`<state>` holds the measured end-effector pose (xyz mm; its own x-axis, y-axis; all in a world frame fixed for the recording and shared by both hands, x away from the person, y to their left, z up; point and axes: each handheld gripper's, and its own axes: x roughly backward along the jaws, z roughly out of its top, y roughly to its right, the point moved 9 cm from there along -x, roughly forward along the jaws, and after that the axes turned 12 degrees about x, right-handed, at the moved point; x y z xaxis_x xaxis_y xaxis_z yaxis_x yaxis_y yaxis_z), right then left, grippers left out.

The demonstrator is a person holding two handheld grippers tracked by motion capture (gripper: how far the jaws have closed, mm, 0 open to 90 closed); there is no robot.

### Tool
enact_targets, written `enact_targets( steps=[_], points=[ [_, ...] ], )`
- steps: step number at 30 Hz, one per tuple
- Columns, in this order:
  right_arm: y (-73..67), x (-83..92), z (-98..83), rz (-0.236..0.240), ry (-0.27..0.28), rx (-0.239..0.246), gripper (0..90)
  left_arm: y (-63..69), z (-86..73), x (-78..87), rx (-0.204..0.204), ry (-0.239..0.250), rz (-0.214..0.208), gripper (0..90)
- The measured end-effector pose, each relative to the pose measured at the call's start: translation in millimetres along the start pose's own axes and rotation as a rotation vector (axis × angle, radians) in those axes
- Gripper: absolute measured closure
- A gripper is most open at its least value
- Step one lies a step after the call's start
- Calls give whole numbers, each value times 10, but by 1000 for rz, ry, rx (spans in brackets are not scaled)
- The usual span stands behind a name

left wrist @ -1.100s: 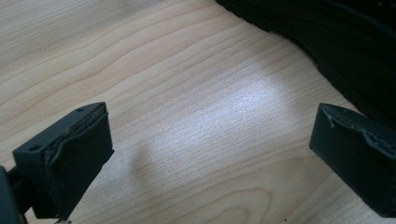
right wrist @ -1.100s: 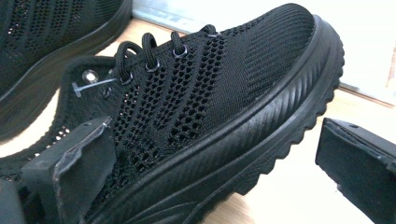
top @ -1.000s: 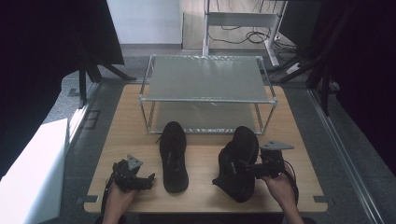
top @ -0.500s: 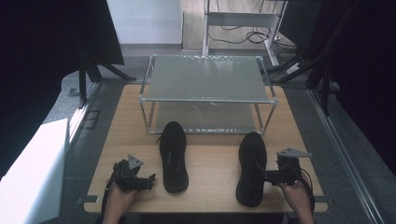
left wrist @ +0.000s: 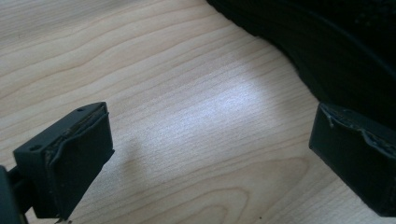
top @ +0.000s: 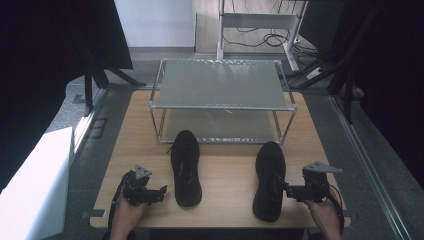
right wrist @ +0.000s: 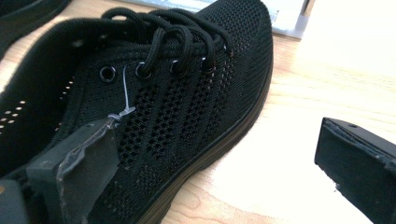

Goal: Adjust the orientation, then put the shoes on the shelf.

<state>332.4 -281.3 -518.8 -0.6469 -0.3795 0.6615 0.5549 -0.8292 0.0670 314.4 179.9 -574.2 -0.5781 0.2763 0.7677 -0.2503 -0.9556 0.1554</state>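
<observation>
Two black knit lace-up shoes lie flat on the wooden table (top: 227, 172), toes toward a two-tier metal rack (top: 222, 106). The left shoe (top: 185, 167) lies near the middle, and my left gripper (top: 162, 192) stands open just left of its heel. In the left gripper view the gripper (left wrist: 210, 158) has bare wood between its jaws, with the shoe's sole (left wrist: 336, 42) at the top right. The right shoe (top: 269, 180) lies at the right. My right gripper (top: 285, 190) is open beside it. In the right gripper view the gripper (right wrist: 215, 163) has one jaw in front of the shoe's (right wrist: 187, 93) side.
The rack's frosted shelves hold nothing. A white panel (top: 35, 185) stands off the table's left edge. Dark curtains flank the scene, and a white desk frame with cables (top: 260, 25) stands behind the rack. Bare wood lies between the two shoes.
The right shoe went from tilted in my right gripper near the middle to flat at the right. The right gripper drew back slightly. The left gripper and left shoe stayed put.
</observation>
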Motion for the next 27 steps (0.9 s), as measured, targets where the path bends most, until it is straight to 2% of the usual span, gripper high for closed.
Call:
enact_targets(
  steps=[8, 17, 24, 26, 27],
  points=[
    [-46, 126, 69, 8, 40, -26, 0, 23, 48, 75, 10, 22, -1, 0],
    [-147, 99, 70, 30, 36, -46, 0, 63, 173, 189, 48, 80, -10, 0],
    [-239, 57, 117, 48, 53, -46, 0, 202, 374, 250, 70, 136, -47, 0],
    [-255, 43, 121, 48, 52, -43, 0, 233, 405, 247, 71, 140, -58, 0],
    [-279, 4, 119, 47, 46, -38, 0, 293, 456, 220, 57, 136, -62, 0]
  ],
)
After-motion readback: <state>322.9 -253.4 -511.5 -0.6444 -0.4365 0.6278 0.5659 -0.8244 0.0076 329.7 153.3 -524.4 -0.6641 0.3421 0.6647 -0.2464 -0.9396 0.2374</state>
